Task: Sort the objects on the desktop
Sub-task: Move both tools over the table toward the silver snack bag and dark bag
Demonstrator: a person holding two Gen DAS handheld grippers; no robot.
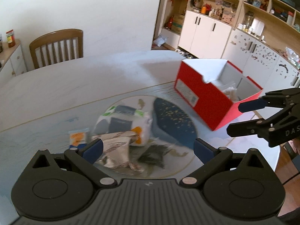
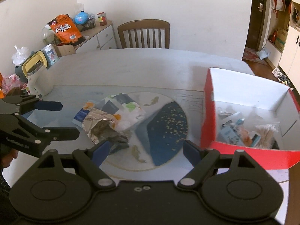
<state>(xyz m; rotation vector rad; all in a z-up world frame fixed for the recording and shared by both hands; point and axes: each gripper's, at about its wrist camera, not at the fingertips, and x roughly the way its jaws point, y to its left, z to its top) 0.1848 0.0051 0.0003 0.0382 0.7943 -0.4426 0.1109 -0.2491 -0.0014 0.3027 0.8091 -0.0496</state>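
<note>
A pile of packets lies on the table: a white pouch with grey, green and orange patches (image 1: 123, 123) (image 2: 127, 110), a crumpled silver foil bag (image 1: 116, 150) (image 2: 101, 123) and a small blue-and-orange sachet (image 1: 78, 137) (image 2: 83, 112). A red box (image 1: 204, 101) (image 2: 243, 150) stands open to the right and holds several small items (image 2: 241, 131). My left gripper (image 1: 148, 150) (image 2: 65, 118) is open above the pile, empty. My right gripper (image 2: 145, 151) (image 1: 234, 120) is open and empty, between the pile and the box.
A round printed mat with a dark blue patch (image 1: 174, 120) (image 2: 166, 127) lies under the pile. A white kettle (image 2: 37, 75) stands at the table's left. A wooden chair (image 2: 144, 33) is behind the table. Cabinets (image 1: 206, 30) line the far right wall.
</note>
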